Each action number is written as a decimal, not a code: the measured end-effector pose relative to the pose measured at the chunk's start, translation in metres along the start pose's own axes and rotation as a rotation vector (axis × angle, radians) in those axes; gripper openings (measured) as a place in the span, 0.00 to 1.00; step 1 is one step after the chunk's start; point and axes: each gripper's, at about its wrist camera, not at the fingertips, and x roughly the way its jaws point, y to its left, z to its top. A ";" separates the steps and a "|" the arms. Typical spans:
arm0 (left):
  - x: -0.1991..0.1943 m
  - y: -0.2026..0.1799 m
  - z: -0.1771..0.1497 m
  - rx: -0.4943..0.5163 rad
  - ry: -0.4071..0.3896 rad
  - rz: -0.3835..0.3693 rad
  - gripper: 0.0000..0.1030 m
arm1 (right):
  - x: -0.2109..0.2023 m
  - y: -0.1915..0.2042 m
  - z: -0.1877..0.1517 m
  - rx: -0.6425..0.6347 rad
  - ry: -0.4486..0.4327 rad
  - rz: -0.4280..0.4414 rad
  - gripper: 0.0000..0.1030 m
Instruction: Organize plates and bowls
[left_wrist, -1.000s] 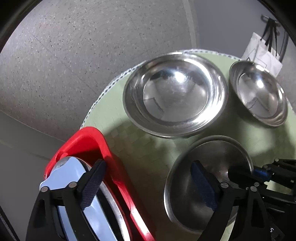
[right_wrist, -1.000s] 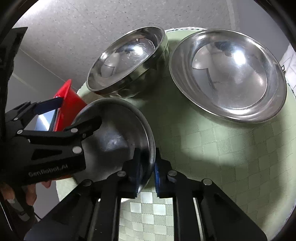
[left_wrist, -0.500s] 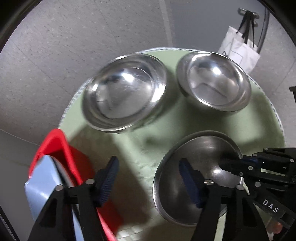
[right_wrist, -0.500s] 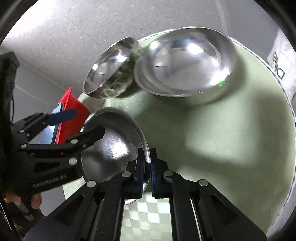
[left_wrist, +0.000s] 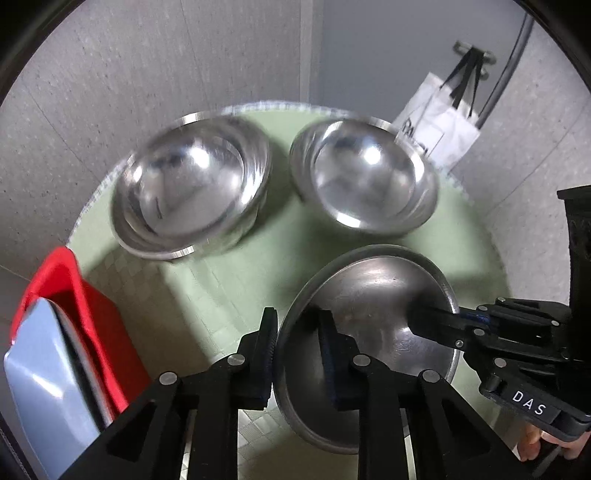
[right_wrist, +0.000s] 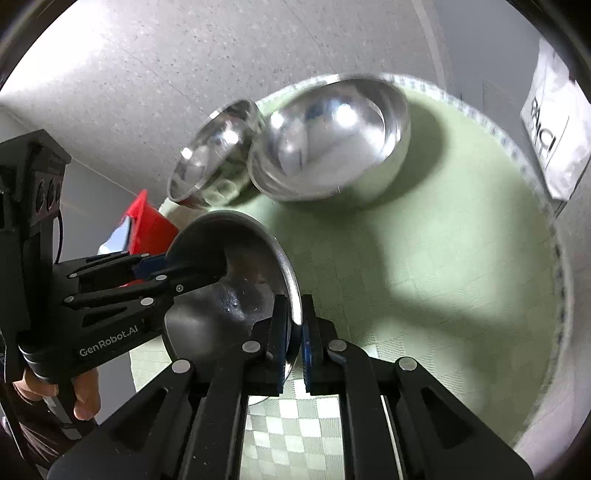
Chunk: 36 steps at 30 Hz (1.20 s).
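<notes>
- Left wrist view: my left hand-held gripper (left_wrist: 297, 354) is clamped on the near-left rim of the steel plate (left_wrist: 373, 295), with one pad outside the rim and one inside the dish.
- Right wrist view: my right hand-held gripper (right_wrist: 293, 338) is clamped on the opposite rim of the same steel plate (right_wrist: 236, 266), its blue pads pressed together on the thin edge.
- The plate sits tilted between both grippers, over the near part of the round counter (left_wrist: 229, 280), which is covered in a green checked cloth.
- Two steel bowls occupy the far half of the counter: the left bowl (left_wrist: 192, 192) and the right bowl (left_wrist: 365, 173). Both are motion-blurred. In the left wrist view a strip of cloth separates them; in the right wrist view their rims overlap, so I cannot tell whether they touch.
- The left bowl reaches close to the far-left counter edge.
- A red rack (left_wrist: 85, 306) stands at the left counter edge, holding a pale blue plate (left_wrist: 44, 384) on edge.
- Open cloth (right_wrist: 443, 266) lies to the right of the plate and in front of the bowls, out to the patterned border.
- A white bag (left_wrist: 439, 125) hangs on the wall beyond the counter.
</notes>
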 end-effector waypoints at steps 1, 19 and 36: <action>-0.008 -0.002 0.003 -0.007 -0.024 -0.008 0.18 | -0.008 0.003 0.004 -0.012 -0.015 -0.002 0.06; 0.014 0.002 0.094 -0.193 -0.084 -0.107 0.18 | -0.023 -0.022 0.102 -0.132 -0.064 -0.175 0.07; 0.063 0.004 0.122 -0.233 -0.018 -0.091 0.19 | 0.021 -0.014 0.121 -0.252 -0.038 -0.381 0.09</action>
